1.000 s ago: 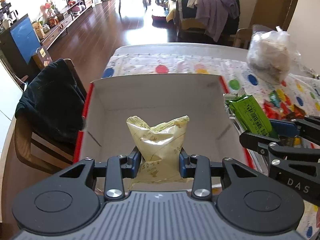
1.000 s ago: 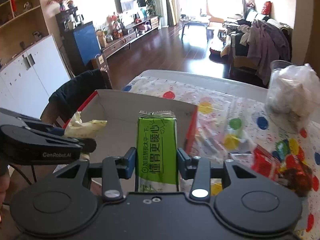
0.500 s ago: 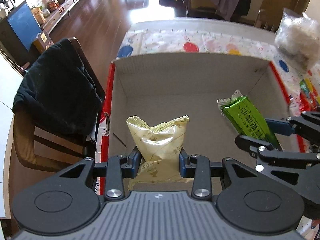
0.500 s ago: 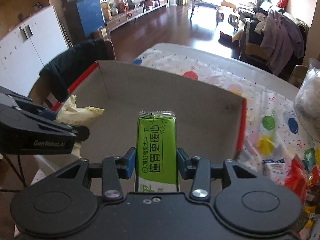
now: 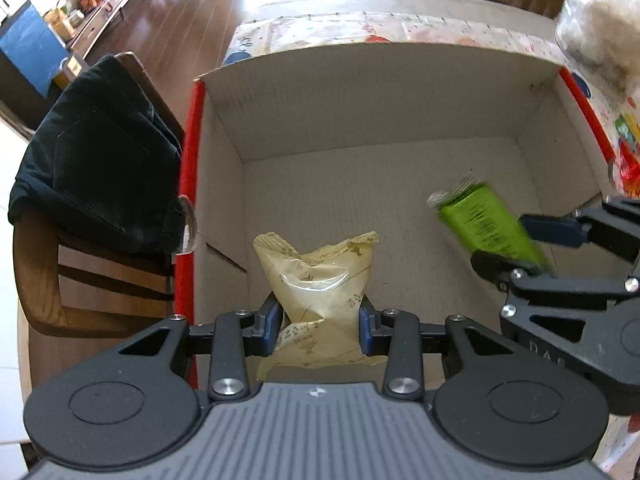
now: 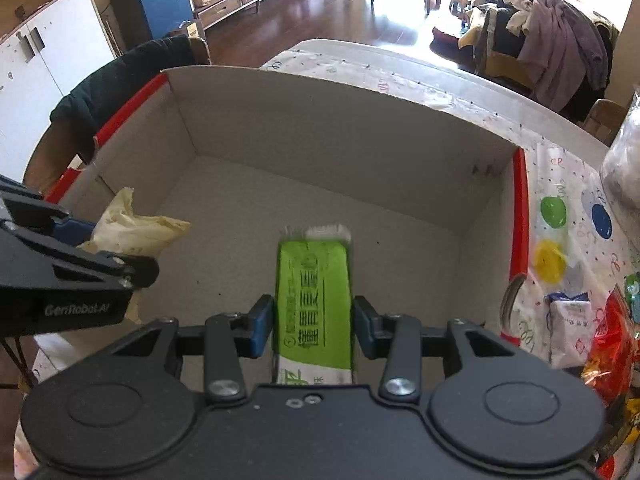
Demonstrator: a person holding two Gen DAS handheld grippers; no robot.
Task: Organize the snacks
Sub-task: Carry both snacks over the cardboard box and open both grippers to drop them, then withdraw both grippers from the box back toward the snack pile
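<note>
An open cardboard box [image 5: 360,120] with red outer edges fills the centre of both views, sitting on a table [image 6: 400,68] covered in a spotted cloth. The left claw [image 5: 320,320], at the bottom centre of its own view, is clamped on a crumpled pale yellow packet [image 5: 316,276] held over the box's near left corner. The right claw [image 6: 313,320], bottom centre of its view, is clamped on a green bar [image 6: 314,296], pointing down into the box above its floor. More snacks [image 6: 568,328] lie on the cloth at the lower right. A chair [image 5: 92,216] draped with dark clothing stands at left.
</note>
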